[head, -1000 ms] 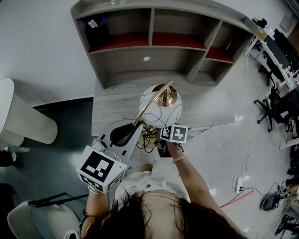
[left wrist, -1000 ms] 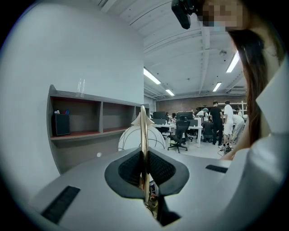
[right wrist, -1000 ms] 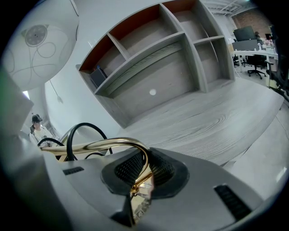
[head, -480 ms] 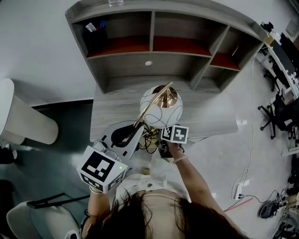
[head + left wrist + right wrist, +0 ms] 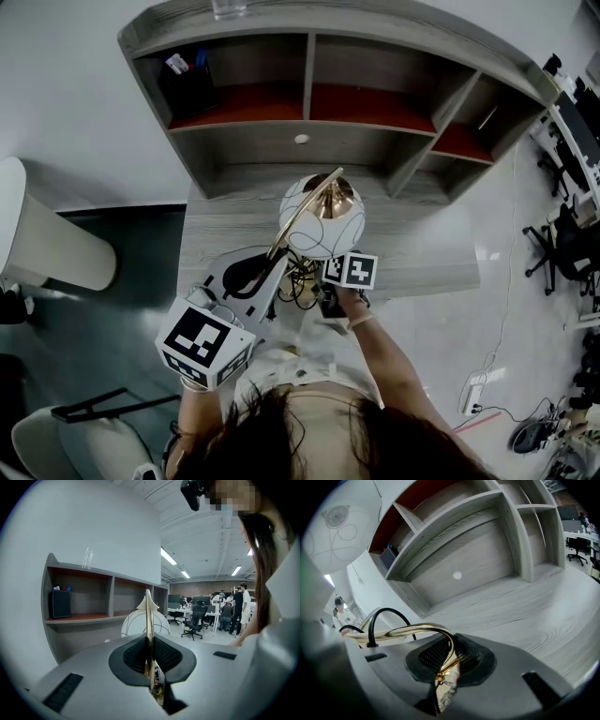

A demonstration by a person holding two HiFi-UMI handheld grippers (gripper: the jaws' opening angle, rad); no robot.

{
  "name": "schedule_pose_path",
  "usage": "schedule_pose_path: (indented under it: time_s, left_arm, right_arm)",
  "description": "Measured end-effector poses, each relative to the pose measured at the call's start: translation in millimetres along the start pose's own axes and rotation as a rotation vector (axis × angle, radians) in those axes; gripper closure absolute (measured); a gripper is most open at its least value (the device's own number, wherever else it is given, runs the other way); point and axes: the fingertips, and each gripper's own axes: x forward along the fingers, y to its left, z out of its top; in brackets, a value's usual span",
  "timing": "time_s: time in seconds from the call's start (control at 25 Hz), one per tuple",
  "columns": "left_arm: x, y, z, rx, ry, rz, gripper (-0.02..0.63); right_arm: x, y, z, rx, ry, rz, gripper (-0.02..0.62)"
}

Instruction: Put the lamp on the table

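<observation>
The lamp has a white globe shade [image 5: 322,217] and a thin gold arm [image 5: 298,220], and it hangs above the front edge of the grey wooden table [image 5: 422,234]. My left gripper [image 5: 258,272] is shut on the gold arm [image 5: 149,634], which stands upright between its black pads, with the shade [image 5: 138,623] behind. My right gripper [image 5: 326,286] sits under the shade, shut on a curved gold tube [image 5: 422,630] of the lamp. A black cord [image 5: 379,618] loops beside it. The shade [image 5: 340,527] fills the upper left of the right gripper view.
A grey shelf unit [image 5: 309,103] with red-lined compartments stands on the table's far side; a black holder [image 5: 183,80] sits in its left compartment. A white rounded object [image 5: 47,234] stands at left. Office chairs [image 5: 572,244] and a power strip [image 5: 473,389] are at right.
Both grippers keep their hold on the lamp, and it stays at nearly the same spot in the view. The shelf unit shows a little more fully now.
</observation>
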Motion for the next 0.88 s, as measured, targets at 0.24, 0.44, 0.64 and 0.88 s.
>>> schedule_pose_path:
  time_s: [0.24, 0.44, 0.64, 0.88]
  left_arm:
    - [23, 19, 4, -0.015, 0.009, 0.012, 0.584]
    - [37, 31, 5, -0.026, 0.017, 0.020, 0.584]
    - [51, 39, 7, -0.036, 0.029, 0.028, 0.584]
    - [66, 47, 9, -0.037, 0.042, 0.043, 0.584]
  right_arm:
    - [19, -9, 18, -0.006, 0.021, 0.004, 0.543]
    - [32, -14, 31, -0.014, 0.032, 0.007, 0.543]
    - [42, -20, 41, -0.008, 0.045, 0.016, 0.543]
    - [55, -25, 53, -0.012, 0.055, 0.028, 0.543]
